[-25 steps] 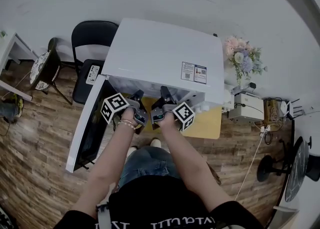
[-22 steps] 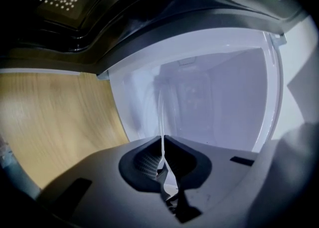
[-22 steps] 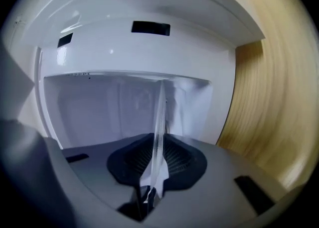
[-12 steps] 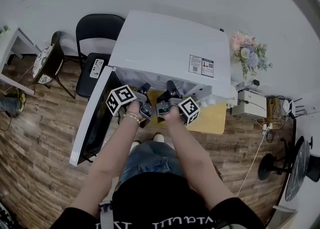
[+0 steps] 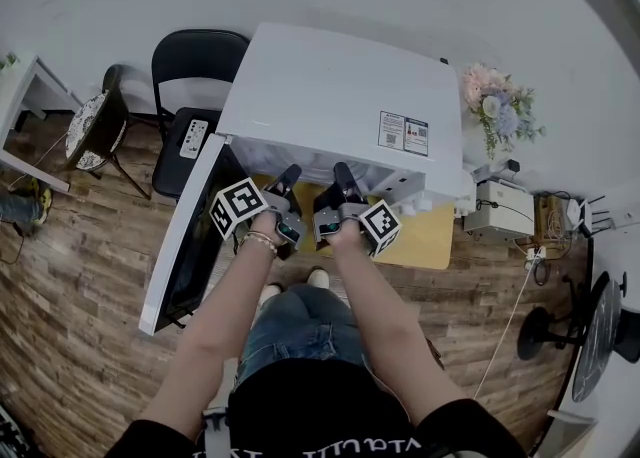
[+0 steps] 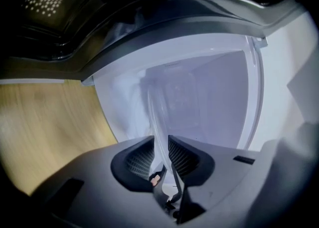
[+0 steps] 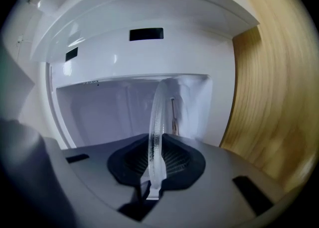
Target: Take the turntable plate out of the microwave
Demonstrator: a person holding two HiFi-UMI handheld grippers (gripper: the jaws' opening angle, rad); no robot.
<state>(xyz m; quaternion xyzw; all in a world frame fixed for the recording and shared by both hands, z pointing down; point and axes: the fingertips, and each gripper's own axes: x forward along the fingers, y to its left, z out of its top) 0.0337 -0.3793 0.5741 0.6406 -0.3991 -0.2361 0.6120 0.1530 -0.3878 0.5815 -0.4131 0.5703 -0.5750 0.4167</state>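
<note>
Compared with a second ago, both grippers are staying at the mouth of the microwave (image 5: 340, 86), barely shifted, while the head view itself is sitting a little differently on the scene. The left gripper (image 6: 160, 140) is pinching the rim of the glass plate (image 6: 155, 117); its jaws have just been easing apart a little, with the rim between them and the pads looking to be on the glass. The right gripper (image 7: 158, 142) has just been closing and is pinching the same plate's rim, which is running straight up between its pads. The plate is reaching ahead of both grippers into the white cavity. The head view is showing only the gripper bodies, their marker cubes and the person's forearms; the microwave's top is hiding the jaws and the plate. The left gripper view is adding the open door (image 6: 55, 3), with its dotted window, above and left of its jaws, and the wooden table (image 6: 45, 127) to their left. The right gripper view is showing the table to the right of its jaws and dark slots in the wall above them.
</note>
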